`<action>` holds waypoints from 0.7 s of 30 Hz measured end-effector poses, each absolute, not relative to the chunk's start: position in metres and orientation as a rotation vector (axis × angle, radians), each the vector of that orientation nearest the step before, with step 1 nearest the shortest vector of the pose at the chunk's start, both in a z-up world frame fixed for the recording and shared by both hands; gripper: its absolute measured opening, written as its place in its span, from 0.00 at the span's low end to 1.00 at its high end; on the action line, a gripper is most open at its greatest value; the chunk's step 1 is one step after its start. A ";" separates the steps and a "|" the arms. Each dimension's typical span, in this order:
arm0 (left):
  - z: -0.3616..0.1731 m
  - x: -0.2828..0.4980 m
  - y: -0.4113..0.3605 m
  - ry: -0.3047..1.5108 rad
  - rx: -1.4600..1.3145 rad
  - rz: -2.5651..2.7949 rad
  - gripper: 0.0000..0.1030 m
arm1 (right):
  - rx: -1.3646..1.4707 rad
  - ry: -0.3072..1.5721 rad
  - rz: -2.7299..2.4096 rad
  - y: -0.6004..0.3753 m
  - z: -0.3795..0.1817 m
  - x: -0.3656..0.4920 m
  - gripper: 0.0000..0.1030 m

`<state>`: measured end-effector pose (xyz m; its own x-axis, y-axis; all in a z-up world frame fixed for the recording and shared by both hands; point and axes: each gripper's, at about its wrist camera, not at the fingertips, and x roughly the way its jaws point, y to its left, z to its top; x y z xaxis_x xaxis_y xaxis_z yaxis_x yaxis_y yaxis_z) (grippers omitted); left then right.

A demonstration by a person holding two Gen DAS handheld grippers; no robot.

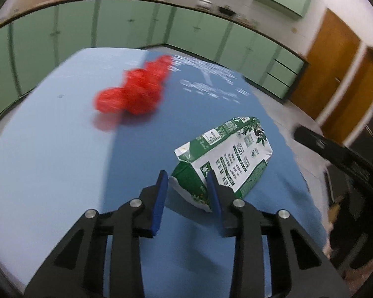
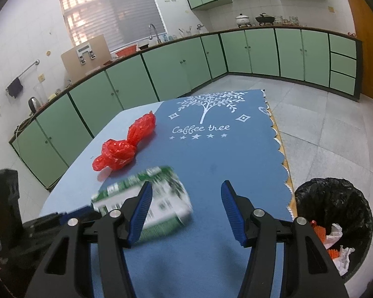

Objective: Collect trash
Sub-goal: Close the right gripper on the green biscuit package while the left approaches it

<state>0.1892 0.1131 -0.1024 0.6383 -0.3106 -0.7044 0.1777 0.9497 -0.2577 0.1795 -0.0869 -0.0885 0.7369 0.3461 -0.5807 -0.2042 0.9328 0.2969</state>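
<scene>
Left wrist view. The left gripper [image 1: 187, 188] is set around the near end of a green-and-white carton [image 1: 226, 164], which lies on its side on the blue cloth of the tabletop [image 1: 50, 161]. One blue pad stands just clear of the carton's left edge; the other overlaps its right face. Whether the pads already press on the carton cannot be told from this view, so the grip is not confirmed. A crumpled red plastic bag [image 1: 134, 92], blurred here, lies farther back on the tabletop, well apart from the carton. At the right edge a dark part of the right gripper's body [image 1: 335, 151] enters the view.

Right wrist view. The right gripper [image 2: 186, 206] hangs above the near part of the cloth with its jaws wide apart and nothing between them. The carton [image 2: 161, 198], blurred, lies partly behind its left finger, and the left gripper's dark body [image 2: 37, 226] reaches in from the lower left. The red plastic bag [image 2: 124, 146] lies beyond the carton. A black-lined bin [image 2: 335, 198] stands on the floor just beside the tabletop's right edge and already holds white and orange scraps.

Step in hand, as judged: securing the carton with the left gripper. The next move calls for a firm closure on the carton's end, then a lift and a carry across the tabletop to the bin; the red bag remains to be collected.
</scene>
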 end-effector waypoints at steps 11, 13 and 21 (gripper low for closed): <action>-0.116 0.205 0.108 0.855 -0.129 -0.243 0.53 | 0.248 0.739 0.318 -0.099 -0.108 0.184 0.55; -0.118 0.203 0.111 0.837 -0.096 -0.213 0.52 | 0.243 0.768 0.328 -0.095 -0.117 0.187 0.55; -0.123 0.214 0.123 0.833 -0.082 -0.176 0.52 | 0.325 0.843 0.385 -0.088 -0.142 0.200 0.53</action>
